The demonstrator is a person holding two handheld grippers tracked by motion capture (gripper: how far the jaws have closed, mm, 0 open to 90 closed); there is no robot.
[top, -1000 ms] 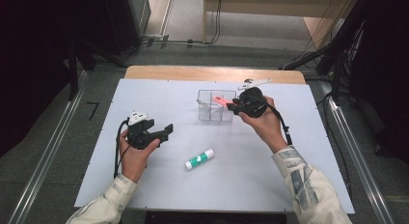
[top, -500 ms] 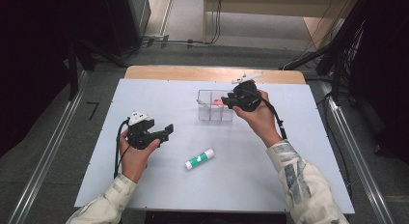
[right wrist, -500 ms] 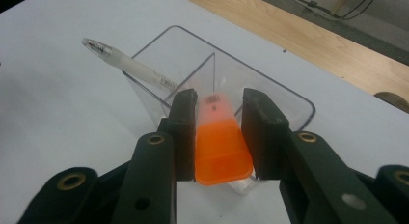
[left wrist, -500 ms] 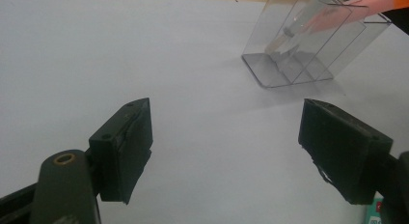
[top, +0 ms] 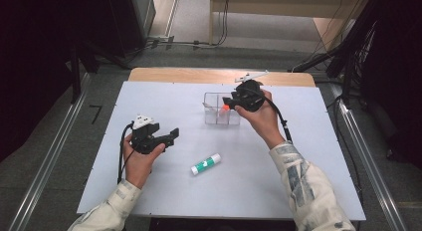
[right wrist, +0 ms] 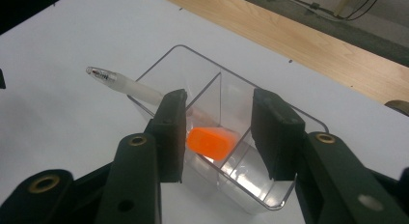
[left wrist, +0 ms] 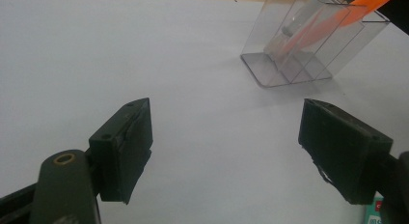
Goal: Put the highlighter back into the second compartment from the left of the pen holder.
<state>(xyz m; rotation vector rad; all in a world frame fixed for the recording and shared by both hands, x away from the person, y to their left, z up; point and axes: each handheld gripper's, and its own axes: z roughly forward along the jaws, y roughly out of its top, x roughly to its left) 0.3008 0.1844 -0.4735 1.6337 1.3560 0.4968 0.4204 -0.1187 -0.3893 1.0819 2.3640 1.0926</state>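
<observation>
A clear divided box [top: 221,115] stands at the far middle of the white table [top: 164,101]. An orange marker [right wrist: 212,143] stands upright in one compartment, and a clear pen [right wrist: 123,84] leans out over the box's rim. My right gripper [right wrist: 224,134] hovers over the box [right wrist: 270,195] with its jaws on either side of the marker; they have just been opening, and a gap shows at the right pad. In the high view the right gripper [top: 230,101] sits at the box's far right. My left gripper [top: 171,136] rests near the table's left, wide open and empty [left wrist: 226,151].
A green-and-white glue stick [top: 205,164] lies on the table between the hands, toward the near side. A wooden strip [top: 199,75] borders the table's far edge. From the left gripper the box [left wrist: 299,45] shows ahead to the right.
My right hand moved a little farther back over the box. Its jaws widened around the orange marker, which now stands in the box. The left hand kept still.
</observation>
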